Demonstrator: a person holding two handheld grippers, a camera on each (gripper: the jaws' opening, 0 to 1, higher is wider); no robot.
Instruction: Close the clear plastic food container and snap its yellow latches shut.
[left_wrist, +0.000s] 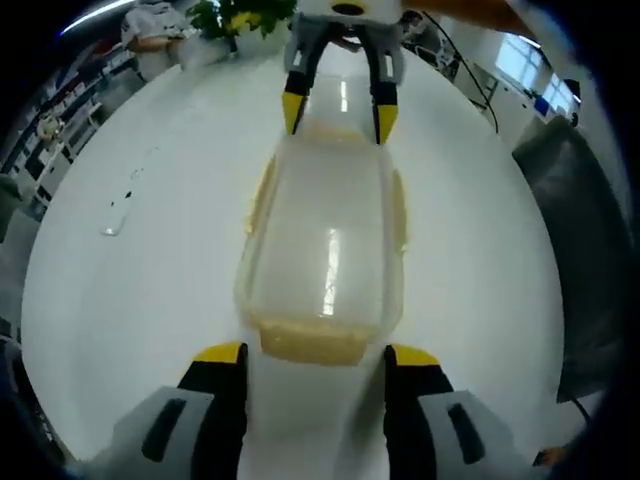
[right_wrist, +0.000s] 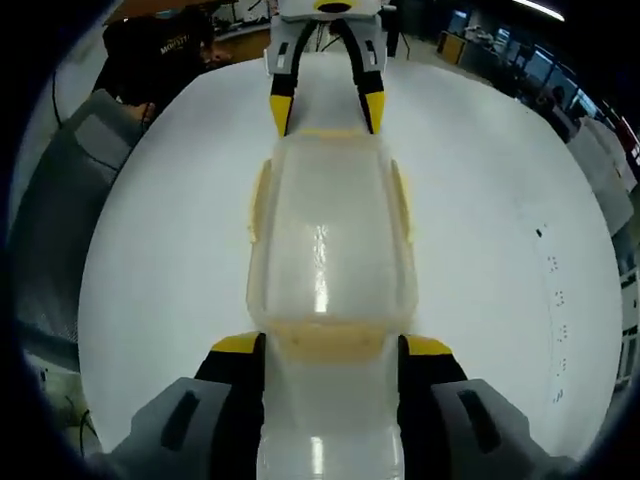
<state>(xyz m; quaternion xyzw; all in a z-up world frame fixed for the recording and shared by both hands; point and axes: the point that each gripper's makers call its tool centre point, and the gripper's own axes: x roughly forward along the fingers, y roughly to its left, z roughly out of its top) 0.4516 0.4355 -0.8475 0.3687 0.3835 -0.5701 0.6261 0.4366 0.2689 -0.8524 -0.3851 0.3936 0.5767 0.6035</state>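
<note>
We see the clear plastic food container (left_wrist: 325, 250) lying on the white surface (left_wrist: 150, 250) directly between our two tools, its long axis running from one to the other. In the left gripper view, the left hand-held gripper (left_wrist: 315, 372) has its jaws spread wide, one to each side of the near end latch (left_wrist: 312, 343), just short of it and gripping nothing. In the right gripper view, the right hand-held gripper (right_wrist: 332, 358) is likewise wide apart, its yellow tips bracketing the opposite end latch (right_wrist: 325, 340) closely; whether they touch the plastic we cannot tell. Each tool also appears at the far end of the other's view, straddling the container's distant end. The lid (right_wrist: 325, 230) sits on the base, so we judge the closing step done and the latching step in hand. The side latches (right_wrist: 262, 200) appear as pale yellow strips along the long edges; whether any latch is snapped down we cannot tell. We judge the opposed placement deliberate: pressing from both ends keeps the light container from sliding on the smooth surface. An uneven push could skew it.
</note>
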